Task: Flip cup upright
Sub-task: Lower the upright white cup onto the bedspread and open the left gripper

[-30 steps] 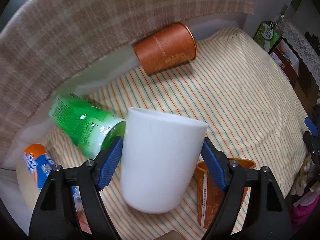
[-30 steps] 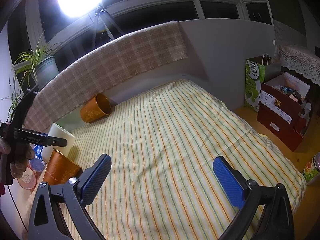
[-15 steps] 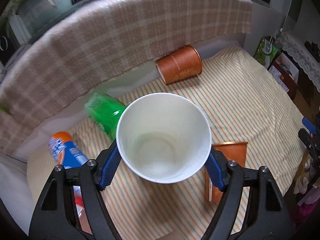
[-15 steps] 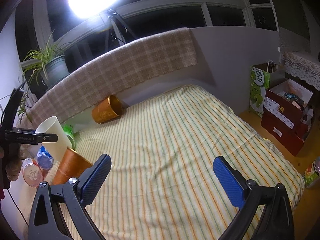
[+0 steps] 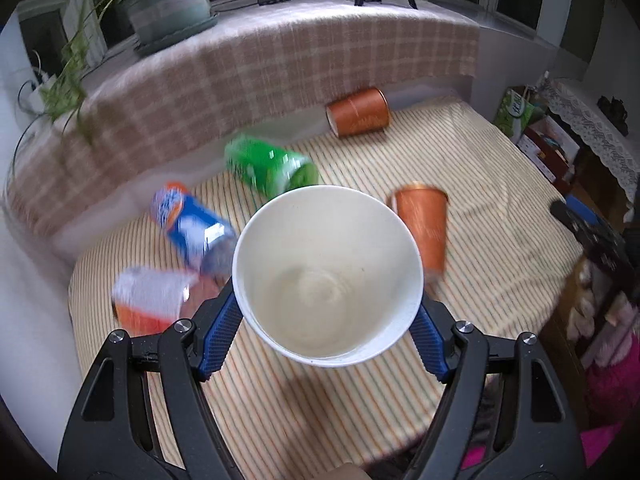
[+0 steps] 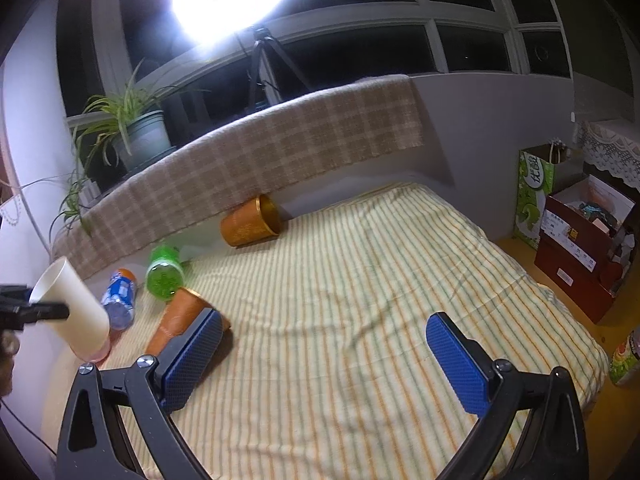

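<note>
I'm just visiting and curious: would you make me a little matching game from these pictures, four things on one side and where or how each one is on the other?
Things:
1. white cup
2. green bottle
3. potted plant
4. right tongs

States:
a. open, holding nothing
b. on the ledge by the window
c. gripped in the left tongs, off the bed
d. lying on its side on the striped sheet

Pairs: 1-c, 2-d, 3-b, 4-a
</note>
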`<action>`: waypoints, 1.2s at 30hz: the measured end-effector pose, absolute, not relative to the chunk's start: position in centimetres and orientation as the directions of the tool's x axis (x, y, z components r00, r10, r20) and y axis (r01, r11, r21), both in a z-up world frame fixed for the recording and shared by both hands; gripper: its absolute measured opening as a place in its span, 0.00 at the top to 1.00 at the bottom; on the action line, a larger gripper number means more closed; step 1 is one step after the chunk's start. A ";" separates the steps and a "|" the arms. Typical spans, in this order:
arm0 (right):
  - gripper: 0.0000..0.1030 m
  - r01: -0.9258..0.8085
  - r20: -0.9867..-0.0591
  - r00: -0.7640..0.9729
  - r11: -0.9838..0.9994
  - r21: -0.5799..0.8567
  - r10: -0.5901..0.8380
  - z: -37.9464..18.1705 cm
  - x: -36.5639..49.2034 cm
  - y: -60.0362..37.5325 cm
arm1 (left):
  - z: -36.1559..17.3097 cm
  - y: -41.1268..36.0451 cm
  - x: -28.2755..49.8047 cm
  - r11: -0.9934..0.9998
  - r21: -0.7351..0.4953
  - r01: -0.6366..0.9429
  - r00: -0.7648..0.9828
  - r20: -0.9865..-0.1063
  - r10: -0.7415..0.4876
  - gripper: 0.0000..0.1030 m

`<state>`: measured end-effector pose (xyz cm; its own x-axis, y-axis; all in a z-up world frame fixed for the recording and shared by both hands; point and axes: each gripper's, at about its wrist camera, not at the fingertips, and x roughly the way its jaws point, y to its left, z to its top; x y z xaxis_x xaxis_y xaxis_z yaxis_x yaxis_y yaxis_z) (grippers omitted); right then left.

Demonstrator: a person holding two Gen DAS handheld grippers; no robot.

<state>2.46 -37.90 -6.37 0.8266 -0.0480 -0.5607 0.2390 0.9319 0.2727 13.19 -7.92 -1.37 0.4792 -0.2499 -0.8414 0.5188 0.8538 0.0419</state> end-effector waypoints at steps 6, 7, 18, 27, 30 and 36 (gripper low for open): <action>0.00 0.204 -0.545 0.838 0.942 0.267 -0.027 -5.9 1.6 -36.7 | -2.2 -6.5 8.4 0.844 -0.111 0.525 0.344 -0.879 -0.329 0.25; 0.00 0.202 -0.544 0.839 0.942 0.266 -0.026 -5.9 1.5 -36.6 | -2.5 -6.5 7.7 0.838 -0.139 0.528 0.316 -0.883 -0.346 0.24; 0.00 0.198 -0.534 0.845 0.951 0.239 -0.042 -5.4 0.1 -36.1 | -7.0 -7.6 7.7 0.826 -0.294 0.480 0.159 -0.897 -0.412 0.24; 0.00 0.216 -0.541 0.839 0.948 0.232 -0.059 -5.4 0.4 -36.7 | -8.1 -7.0 11.6 0.854 -0.298 0.426 0.239 -0.874 -0.424 0.25; 0.00 0.209 -0.548 0.835 0.951 0.227 -0.052 -5.7 0.8 -36.3 | -8.5 -6.9 13.0 0.861 -0.302 0.409 0.265 -0.863 -0.429 0.25; 0.00 0.190 -0.555 0.831 0.957 0.217 -0.039 -5.8 1.4 -35.5 | -9.3 -6.1 15.8 0.876 -0.328 0.354 0.305 -0.845 -0.440 0.25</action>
<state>1.43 -35.46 -5.79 0.8307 -0.0390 -0.5554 0.1901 0.9575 0.2171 15.75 -6.13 -9.32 0.3054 -0.4399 -0.8445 0.3540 0.8758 -0.3281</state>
